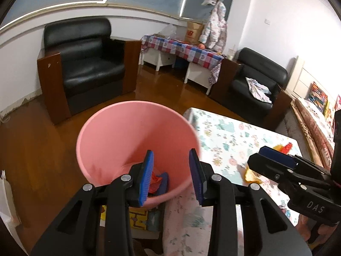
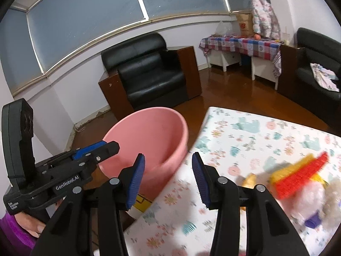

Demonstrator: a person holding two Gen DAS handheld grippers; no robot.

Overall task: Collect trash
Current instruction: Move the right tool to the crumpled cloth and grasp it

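A pink bin [image 1: 136, 140] stands on the floor beside the table's left edge; red and blue scraps [image 1: 158, 181] lie in its bottom. It also shows in the right wrist view [image 2: 149, 140]. My left gripper [image 1: 171, 176] is open and empty above the bin's near rim. My right gripper [image 2: 168, 179] is open and empty over the table edge between the bin and a blurred pile of trash: a red and yellow piece [image 2: 298, 175], a white fluffy wad [image 2: 313, 200] and a small yellow scrap [image 2: 250, 180]. The left view shows that yellow scrap [image 1: 251, 173] under the right gripper [image 1: 277, 160].
The table wears a floral patterned cloth [image 2: 255, 132]. A black armchair [image 1: 85, 64] stands behind the bin, a second armchair [image 1: 255, 79] at right, and a checked-cloth bench [image 1: 181, 49] at the far wall. The floor is brown wood [image 1: 42, 138].
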